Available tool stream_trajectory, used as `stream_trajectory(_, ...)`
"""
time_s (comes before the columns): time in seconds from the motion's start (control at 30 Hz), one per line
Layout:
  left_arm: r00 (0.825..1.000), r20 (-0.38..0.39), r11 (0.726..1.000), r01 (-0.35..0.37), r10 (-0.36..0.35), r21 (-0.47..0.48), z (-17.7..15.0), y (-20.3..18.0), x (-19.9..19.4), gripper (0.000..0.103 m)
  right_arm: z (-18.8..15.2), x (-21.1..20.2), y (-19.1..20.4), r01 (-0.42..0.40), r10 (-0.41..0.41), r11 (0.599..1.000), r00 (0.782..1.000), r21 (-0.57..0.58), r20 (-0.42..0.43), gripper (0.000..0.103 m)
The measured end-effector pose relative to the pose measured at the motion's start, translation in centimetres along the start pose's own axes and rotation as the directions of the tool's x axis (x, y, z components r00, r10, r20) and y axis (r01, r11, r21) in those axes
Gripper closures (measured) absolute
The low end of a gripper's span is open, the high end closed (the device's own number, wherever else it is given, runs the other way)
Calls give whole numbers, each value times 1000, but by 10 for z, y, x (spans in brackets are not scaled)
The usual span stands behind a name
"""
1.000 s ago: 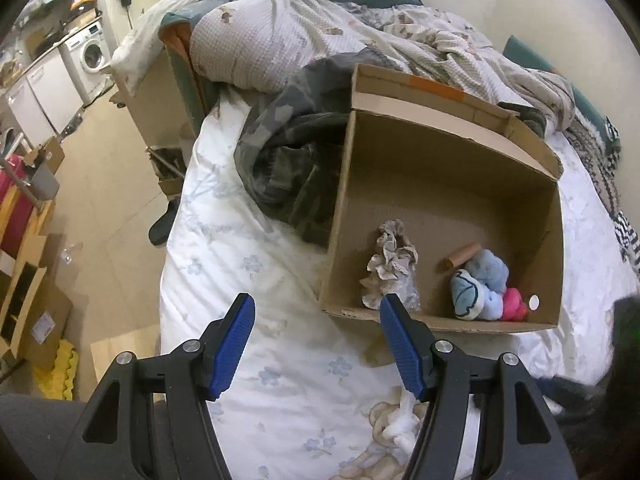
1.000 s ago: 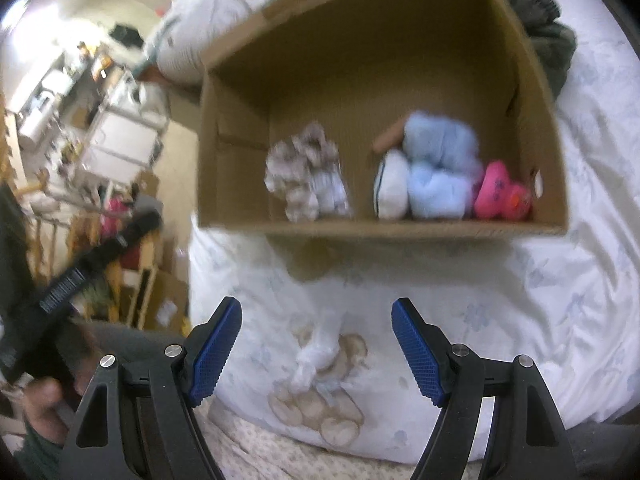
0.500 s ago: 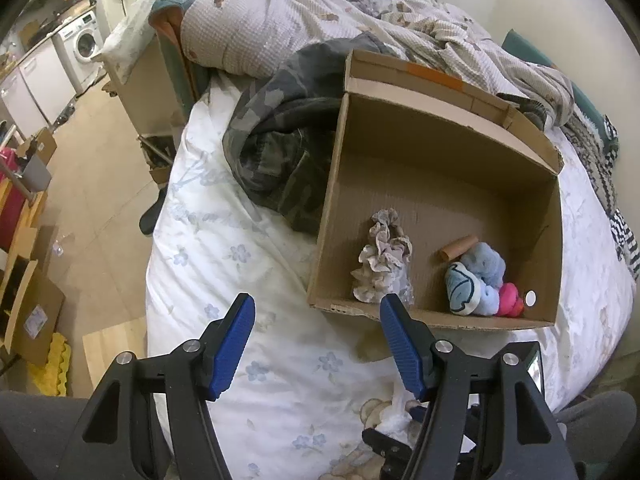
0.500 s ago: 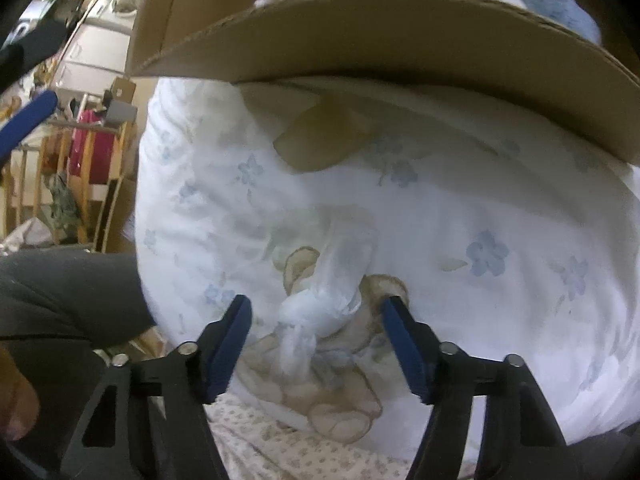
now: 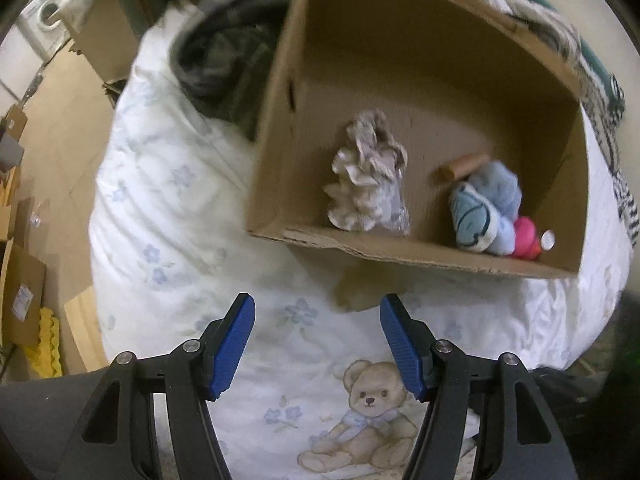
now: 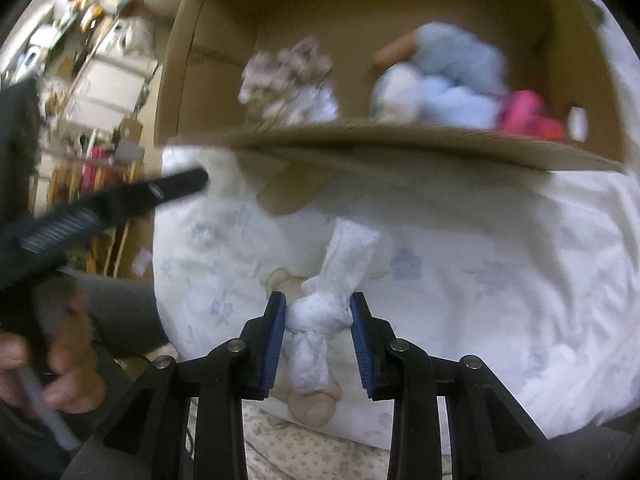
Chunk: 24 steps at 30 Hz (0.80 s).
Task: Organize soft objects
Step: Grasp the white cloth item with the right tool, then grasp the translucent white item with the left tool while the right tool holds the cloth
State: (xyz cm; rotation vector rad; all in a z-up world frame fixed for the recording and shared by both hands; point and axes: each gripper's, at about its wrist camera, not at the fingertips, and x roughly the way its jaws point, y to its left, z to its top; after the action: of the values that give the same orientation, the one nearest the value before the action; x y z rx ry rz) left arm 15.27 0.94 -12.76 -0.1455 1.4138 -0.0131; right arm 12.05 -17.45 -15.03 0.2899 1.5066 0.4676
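Note:
My right gripper (image 6: 319,313) is shut on a knotted white cloth (image 6: 320,312) and holds it just above the bed. An open cardboard box (image 5: 280,128) lies on the bed ahead; it also shows in the right wrist view (image 6: 192,64). Inside are a beige ruffled cloth (image 5: 368,176), a light blue soft bundle (image 5: 484,204) and a pink soft toy (image 5: 526,238). My left gripper (image 5: 316,328) is open and empty over the white sheet, short of the box's front edge.
A teddy bear print (image 5: 368,412) marks the sheet near me. A camouflage garment (image 5: 224,60) and rumpled bedding lie left of and behind the box. The floor, cardboard boxes (image 5: 20,292) and a washing machine (image 5: 48,12) are off the bed's left.
My right gripper closed on the knotted white cloth and lifted it back from the sheet. My left gripper moved nearer to the box.

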Motion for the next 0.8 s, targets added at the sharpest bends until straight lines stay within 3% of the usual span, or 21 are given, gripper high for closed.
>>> stream_trajectory(0.13, 999, -16, 993, -37, 39, 109, -2, -25, 24, 41, 2, -21, -16, -4, 1, 998, 998, 55, 62, 69)
stream_trajectory(0.23, 996, -17, 968, -82, 88, 236, -7, -48, 43, 41, 6, -33, -24, -5, -1, 998, 996, 66, 94, 69)
stream_trajectory(0.47, 994, 3, 944, -101, 106, 315, -9, -68, 61, 43, 8, -36, -29, -6, -3, 997, 994, 78, 113, 69)
stream_trajectory(0.53, 994, 9, 935, -102, 106, 339, -9, -72, 64, 55, 9, -37, -29, -5, -3, 997, 993, 73, 117, 69)
stream_trajectory(0.57, 995, 2, 933, -93, 99, 348, -9, -75, 66, 70, 9, -37, -26, -5, -3, 998, 993, 68, 119, 69)
stream_trajectory(0.7, 993, 1, 921, -110, 118, 373, -13, -78, 68, 86, 10, -37, -26, 3, -10, 998, 993, 60, 117, 69)
stream_trajectory(0.8, 995, 6, 932, -92, 96, 351, -13, -74, 63, 92, 11, -37, -28, 8, -15, 998, 993, 63, 113, 69)
